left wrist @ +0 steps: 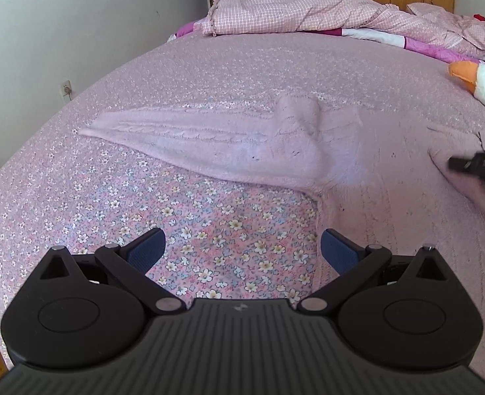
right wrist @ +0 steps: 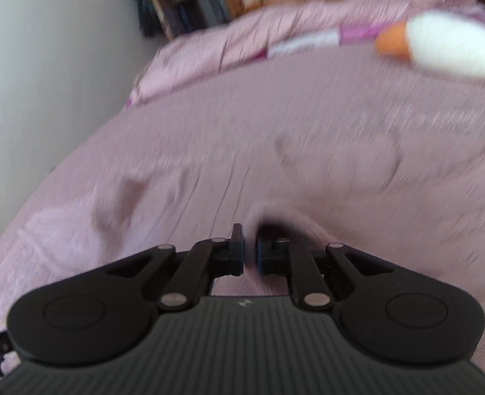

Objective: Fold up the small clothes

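A pale pink cable-knit sweater point(left wrist: 275, 144) lies on a bed covered by a pink floral-print sheet point(left wrist: 163, 210), one sleeve stretched flat toward the left of the left wrist view and the body spreading to the right. The left gripper point(left wrist: 242, 250) hovers above the sheet just beside the sweater's lower edge, its blue-padded fingers point(left wrist: 147, 247) spread wide apart with nothing between them. The right gripper point(right wrist: 249, 253) appears at the right edge of the left wrist view as a dark blur over the sweater body; in its own view the jaws are drawn nearly together with pink knit fabric pinched in the narrow gap. That view is motion-blurred, so finer detail cannot be read. A crumpled pink checked quilt point(left wrist: 295, 13) lies at the far end of the bed, and a white plush toy with an orange beak point(left wrist: 479, 82) rests near the right side.
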`<state>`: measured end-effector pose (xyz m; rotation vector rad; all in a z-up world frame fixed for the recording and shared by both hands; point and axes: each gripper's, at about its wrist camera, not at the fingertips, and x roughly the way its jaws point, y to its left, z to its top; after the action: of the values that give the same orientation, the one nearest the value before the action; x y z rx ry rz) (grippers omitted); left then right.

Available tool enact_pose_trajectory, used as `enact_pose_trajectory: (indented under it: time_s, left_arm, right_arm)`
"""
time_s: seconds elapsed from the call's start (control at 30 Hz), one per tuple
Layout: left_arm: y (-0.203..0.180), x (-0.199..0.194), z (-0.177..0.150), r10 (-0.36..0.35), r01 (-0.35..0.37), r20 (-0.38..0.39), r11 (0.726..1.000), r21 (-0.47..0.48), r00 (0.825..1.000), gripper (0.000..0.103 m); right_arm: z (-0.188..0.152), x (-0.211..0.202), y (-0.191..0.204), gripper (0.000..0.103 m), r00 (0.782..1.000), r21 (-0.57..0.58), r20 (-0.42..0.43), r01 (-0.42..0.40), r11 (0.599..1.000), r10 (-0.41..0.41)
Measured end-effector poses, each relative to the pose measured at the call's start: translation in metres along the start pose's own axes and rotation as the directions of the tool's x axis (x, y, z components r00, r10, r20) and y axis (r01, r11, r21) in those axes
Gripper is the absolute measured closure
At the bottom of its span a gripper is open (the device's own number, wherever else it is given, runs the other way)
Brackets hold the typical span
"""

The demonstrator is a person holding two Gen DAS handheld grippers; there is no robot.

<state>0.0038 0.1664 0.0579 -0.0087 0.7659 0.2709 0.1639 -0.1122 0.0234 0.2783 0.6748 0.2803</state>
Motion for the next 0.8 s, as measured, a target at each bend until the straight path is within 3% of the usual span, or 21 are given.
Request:
enact_pose_trajectory:
  time_s: [0.07, 0.2, 0.23, 0.53, 0.67, 0.8]
  left_arm:
    - [0.000, 0.002, -0.001, -0.003, 0.003, -0.004, 1.000, 0.004, 1.000, 0.000]
    - [-0.003, 0.003, -0.001, -0.009, 0.009, -0.001, 1.000, 0.011, 1.000, 0.000]
    - [-0.004, 0.003, 0.000, -0.012, 0.012, -0.001, 1.000, 0.012, 1.000, 0.000]
    - [-0.026, -0.003, 0.011, -0.078, 0.078, 0.015, 0.996, 0.032, 0.997, 0.000]
    - [-0.044, -0.007, 0.018, -0.121, 0.120, 0.029, 0.991, 0.061, 0.992, 0.000]
    - [-0.067, -0.012, 0.026, -0.174, 0.170, 0.041, 0.981, 0.094, 0.984, 0.000]
  right_arm:
    - [-0.008, 0.006, 0.004, 0.083, 0.998, 0.007, -0.067, -0.003, 1.000, 0.003]
    - [-0.012, -0.012, 0.007, 0.042, 0.996, 0.007, -0.067, -0.059, 0.998, 0.060]
    - [-0.011, -0.017, 0.008, 0.039, 0.995, 0.010, -0.070, -0.073, 0.997, 0.073]
    - [-0.004, -0.076, -0.008, 0.039, 0.992, -0.002, -0.076, -0.104, 0.995, 0.103]
    - [-0.001, -0.095, -0.033, 0.039, 1.000, 0.001, -0.029, -0.001, 1.000, 0.001]
    - [-0.002, -0.106, -0.061, 0.039, 0.989, 0.032, -0.001, 0.145, 0.989, -0.145]
